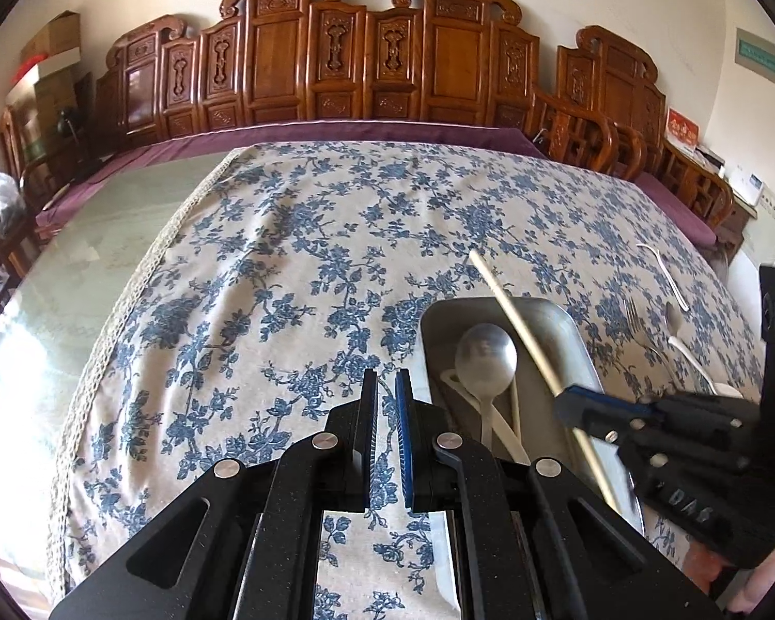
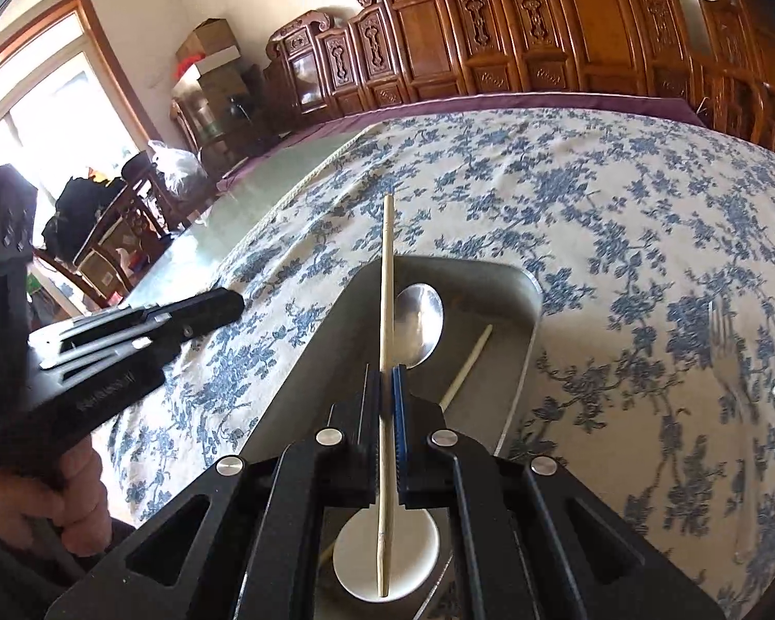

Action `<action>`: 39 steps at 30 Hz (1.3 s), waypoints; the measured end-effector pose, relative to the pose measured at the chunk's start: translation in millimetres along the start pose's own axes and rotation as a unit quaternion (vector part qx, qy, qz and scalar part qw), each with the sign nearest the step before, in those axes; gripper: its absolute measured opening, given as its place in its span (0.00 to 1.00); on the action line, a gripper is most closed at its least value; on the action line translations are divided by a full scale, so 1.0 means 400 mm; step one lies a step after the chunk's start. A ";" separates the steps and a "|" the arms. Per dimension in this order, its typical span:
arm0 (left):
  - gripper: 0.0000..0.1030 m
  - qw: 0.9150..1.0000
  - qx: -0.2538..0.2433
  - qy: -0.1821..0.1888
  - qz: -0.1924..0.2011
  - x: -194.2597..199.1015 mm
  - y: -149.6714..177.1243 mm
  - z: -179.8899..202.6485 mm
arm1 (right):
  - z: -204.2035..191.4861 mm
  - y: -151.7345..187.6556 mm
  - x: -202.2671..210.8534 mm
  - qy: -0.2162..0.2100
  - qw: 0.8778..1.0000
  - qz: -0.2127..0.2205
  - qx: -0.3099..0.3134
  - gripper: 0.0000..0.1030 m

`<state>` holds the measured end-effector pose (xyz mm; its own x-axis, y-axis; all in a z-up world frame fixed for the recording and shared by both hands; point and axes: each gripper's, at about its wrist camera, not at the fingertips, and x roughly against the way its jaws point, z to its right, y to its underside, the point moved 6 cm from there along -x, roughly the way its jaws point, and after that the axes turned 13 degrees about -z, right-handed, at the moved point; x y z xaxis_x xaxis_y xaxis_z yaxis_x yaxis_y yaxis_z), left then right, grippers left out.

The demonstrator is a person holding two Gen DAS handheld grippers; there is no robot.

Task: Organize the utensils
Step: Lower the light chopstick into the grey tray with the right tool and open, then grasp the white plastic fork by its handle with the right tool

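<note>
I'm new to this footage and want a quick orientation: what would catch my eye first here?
The right gripper is clamped on a pale chopstick that juts out over a metal tray on the blue-flowered tablecloth. In the tray lie a steel spoon, a white spoon and another chopstick. The left gripper is shut and holds nothing, beside the tray; carved wooden furniture lines the far wall.

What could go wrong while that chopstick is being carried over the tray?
1. The right gripper pinches the chopstick partway along; both ends overhang, so it may pivot or slip.
2. Its far tip could land outside the tray on the tablecloth.
3. It may knock the metal spoon already inside.
</note>
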<state>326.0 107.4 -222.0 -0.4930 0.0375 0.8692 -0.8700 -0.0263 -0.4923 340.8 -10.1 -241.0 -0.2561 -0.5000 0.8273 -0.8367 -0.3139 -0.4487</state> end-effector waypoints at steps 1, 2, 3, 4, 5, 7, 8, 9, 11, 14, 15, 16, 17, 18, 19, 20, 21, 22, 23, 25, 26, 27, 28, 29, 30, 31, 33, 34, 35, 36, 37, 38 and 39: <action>0.06 1.000 0.000 0.000 0.000 0.001 0.000 -0.001 | -0.003 0.006 -0.009 0.000 1.000 -0.004 0.001 0.06; 0.06 1.000 0.001 0.000 0.000 0.000 -0.001 -0.002 | -0.005 0.012 -0.015 0.001 1.000 -0.007 0.003 0.06; 0.06 1.000 0.001 0.000 0.000 0.000 -0.002 -0.002 | -0.007 0.016 -0.022 0.003 1.000 -0.009 0.004 0.06; 0.06 1.000 0.001 0.000 0.001 0.001 -0.002 -0.001 | -0.009 0.022 -0.028 0.006 1.000 -0.011 0.006 0.06; 0.06 1.000 0.001 0.000 0.001 0.000 -0.002 -0.001 | -0.011 0.026 -0.035 0.006 1.000 -0.014 0.007 0.06; 0.06 1.000 0.000 0.000 0.002 0.002 -0.003 0.000 | -0.013 0.031 -0.045 0.006 1.000 -0.018 0.006 0.06; 0.06 1.000 0.000 0.000 0.002 0.003 -0.002 0.001 | -0.013 0.032 -0.047 0.007 1.000 -0.019 0.007 0.06; 0.06 1.000 0.000 0.000 0.002 0.003 -0.002 0.002 | -0.014 0.034 -0.049 0.008 1.000 -0.020 0.007 0.07; 0.06 1.000 0.000 0.000 0.002 0.004 -0.001 0.004 | -0.014 0.033 -0.051 0.010 1.000 -0.020 0.009 0.08; 0.06 1.000 -0.001 0.002 0.003 0.006 -0.004 0.012 | -0.012 0.037 -0.042 0.011 1.000 -0.018 0.015 0.08; 0.06 1.000 -0.001 0.004 0.004 0.007 -0.005 0.017 | -0.009 0.038 -0.036 0.012 1.000 -0.016 0.018 0.08; 0.06 1.000 -0.002 0.005 0.005 0.007 -0.006 0.023 | -0.006 0.040 -0.023 0.011 1.000 -0.012 0.022 0.08; 0.06 1.000 -0.002 0.007 0.005 0.007 -0.004 0.028 | 0.000 0.042 -0.006 0.011 1.000 -0.007 0.024 0.08; 0.06 1.000 -0.003 0.008 0.006 0.007 -0.004 0.034 | 0.008 0.045 0.016 0.013 1.000 0.001 0.027 0.08; 0.06 1.000 -0.004 0.010 0.006 0.008 -0.005 0.043 | 0.015 0.047 0.036 0.015 0.999 0.007 0.029 0.08; 0.06 1.000 -0.007 0.014 0.008 0.009 -0.004 0.056 | 0.028 0.050 0.060 0.020 0.999 0.013 0.033 0.08; 0.06 1.000 -0.011 0.015 0.009 0.010 -0.005 0.067 | 0.045 0.052 0.086 0.027 0.999 0.019 0.037 0.08; 0.06 1.000 -0.015 0.017 0.010 0.010 -0.004 0.083 | 0.062 0.051 0.110 0.033 0.998 0.025 0.038 0.08; 0.06 1.000 -0.017 0.020 0.009 0.009 -0.004 0.094 | 0.083 0.053 0.133 0.040 0.998 0.031 0.039 0.08; 0.08 0.999 -0.024 0.026 0.009 0.008 -0.004 0.122 | 0.140 0.053 0.187 0.061 0.996 0.044 0.039 0.08; 0.13 0.999 -0.025 0.027 0.009 0.006 -0.004 0.133 | 0.169 0.052 0.208 0.072 0.996 0.048 0.038 0.08; 0.15 0.999 -0.027 0.030 0.008 0.005 -0.005 0.144 | 0.213 0.050 0.233 0.088 0.994 0.051 0.033 0.08; 0.16 0.999 -0.030 0.034 0.008 0.006 -0.005 0.158 | 0.243 0.048 0.244 0.098 0.993 0.052 0.029 0.08; 0.16 0.999 -0.033 0.036 0.009 0.006 -0.006 0.175 | 0.284 0.046 0.260 0.114 0.992 0.052 0.026 0.08; 0.17 0.999 -0.037 0.036 0.009 0.006 -0.005 0.189 | 0.324 0.044 0.275 0.129 0.990 0.052 0.022 0.08; 0.17 0.998 -0.041 0.037 0.010 0.006 -0.006 0.203 | 0.356 0.045 0.285 0.139 0.989 0.051 0.020 0.08; 0.19 0.998 -0.045 0.042 0.012 0.007 -0.009 0.235 | 0.432 0.040 0.307 0.159 0.986 0.049 0.013 0.08; 0.20 0.998 -0.046 0.043 0.011 0.005 -0.012 0.251 | 0.462 0.036 0.309 0.169 0.985 0.045 0.012 0.08; 0.20 0.998 -0.048 0.043 0.012 0.006 -0.012 0.264 | 0.498 0.030 0.313 0.182 0.982 0.042 0.011 0.08; 0.21 0.997 -0.053 0.045 0.014 0.007 -0.014 0.282 | 0.533 0.022 0.316 0.191 0.981 0.041 0.012 0.08; 0.21 0.997 -0.057 0.045 0.015 0.007 -0.014 0.295 | 0.559 0.018 0.313 0.196 0.980 0.039 0.010 0.08; 0.21 0.997 -0.064 0.042 0.015 0.006 -0.015 0.313 | 0.594 0.011 0.308 0.201 0.979 0.034 0.006 0.13; 0.21 0.997 -0.068 0.040 0.015 0.005 -0.015 0.325 | 0.630 0.004 0.300 0.205 0.978 0.029 0.000 0.21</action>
<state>330.7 -22.2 -211.4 -0.5132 0.1190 0.8500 -0.8444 0.1073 -0.5249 430.8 -273.9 -227.3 -0.4765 -0.1506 0.8662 -0.8150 -0.2939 -0.4994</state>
